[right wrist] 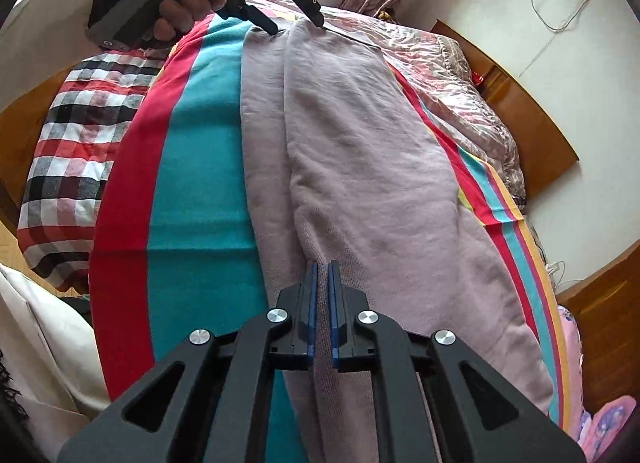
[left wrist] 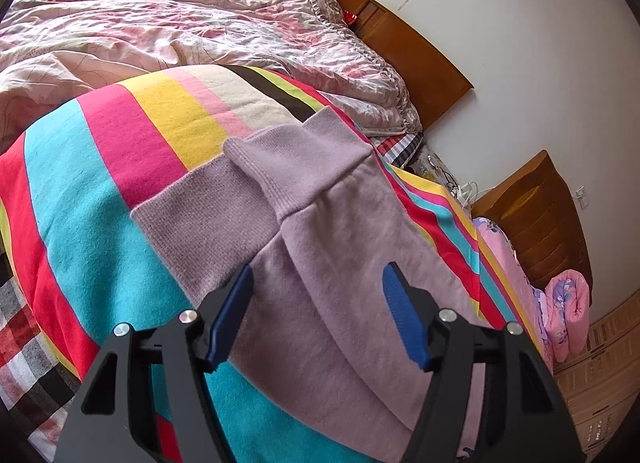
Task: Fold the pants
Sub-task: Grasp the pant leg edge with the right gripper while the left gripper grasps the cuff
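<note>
Lilac knit pants (left wrist: 320, 231) lie on a striped blanket (left wrist: 92, 191), the two legs side by side with ribbed cuffs (left wrist: 288, 167) at the far end. My left gripper (left wrist: 318, 287) is open just above the legs near the cuffs, holding nothing. In the right wrist view the pants (right wrist: 360, 167) run lengthwise away from me. My right gripper (right wrist: 323, 267) is shut on a fold of the pants fabric at the near end. The left gripper (right wrist: 298, 25) shows at the far end, open over the cuffs, held by a hand.
A crumpled pink quilt (left wrist: 192, 27) lies beyond the blanket. A wooden headboard (left wrist: 416, 47) and nightstand (left wrist: 536, 215) stand by the white wall. A plaid sheet (right wrist: 76, 135) lies left of the blanket. A pink floral cloth (left wrist: 568, 303) hangs at the bed edge.
</note>
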{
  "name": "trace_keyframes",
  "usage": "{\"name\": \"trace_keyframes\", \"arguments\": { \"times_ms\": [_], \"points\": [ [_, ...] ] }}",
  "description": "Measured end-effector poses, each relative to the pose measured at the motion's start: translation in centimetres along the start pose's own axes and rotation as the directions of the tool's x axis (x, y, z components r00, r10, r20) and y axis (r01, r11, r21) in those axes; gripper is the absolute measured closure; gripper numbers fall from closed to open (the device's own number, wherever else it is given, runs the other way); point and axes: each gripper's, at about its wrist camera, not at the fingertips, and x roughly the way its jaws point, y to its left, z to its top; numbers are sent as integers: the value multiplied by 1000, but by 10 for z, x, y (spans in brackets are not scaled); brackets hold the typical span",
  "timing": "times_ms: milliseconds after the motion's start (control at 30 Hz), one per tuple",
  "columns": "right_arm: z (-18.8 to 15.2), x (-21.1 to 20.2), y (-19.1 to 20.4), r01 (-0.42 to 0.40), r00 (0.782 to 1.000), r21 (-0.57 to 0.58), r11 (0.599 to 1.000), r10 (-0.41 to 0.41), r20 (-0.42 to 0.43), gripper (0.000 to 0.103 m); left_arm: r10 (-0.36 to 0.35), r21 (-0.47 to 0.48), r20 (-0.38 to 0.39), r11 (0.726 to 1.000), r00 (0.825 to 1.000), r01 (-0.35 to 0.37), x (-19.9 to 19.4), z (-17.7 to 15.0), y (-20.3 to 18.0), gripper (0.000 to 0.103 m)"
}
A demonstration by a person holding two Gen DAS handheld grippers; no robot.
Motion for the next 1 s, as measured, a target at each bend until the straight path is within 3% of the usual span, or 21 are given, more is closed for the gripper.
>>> {"name": "trace_keyframes", "arguments": {
  "times_ms": [267, 467, 567, 700, 867, 1000],
  "points": [
    [0, -3, -7, -14, 1000, 54, 998, 13, 15, 98, -18, -58, 29, 998, 999, 20, -1, 15, 9, 39],
    [-1, -5, -7, -16, 1000, 75, 997, 15, 21, 98, -73, -110, 18, 991, 997, 74, 12, 31, 13, 66],
    [-2, -6, -8, -19, 999, 92, 996, 16, 30, 98, -69, -131, -7, 989, 998, 67, 22, 34, 18, 92],
    [0, -17, -14, -24, 998, 120, 992, 16, 68, 99, -85, -130, 22, 988, 996, 87, 15, 34, 16, 94],
    [6, -52, -32, -81, 988, 149, 985, 60, 139, 99, -113, -38, 113, 992, 987, 118, -38, 38, -8, 94],
    [-5, -35, -17, -147, 987, 123, 982, 138, 80, 99, -6, 16, 64, 1000, 998, 5, -34, 23, 7, 94]
  ]
}}
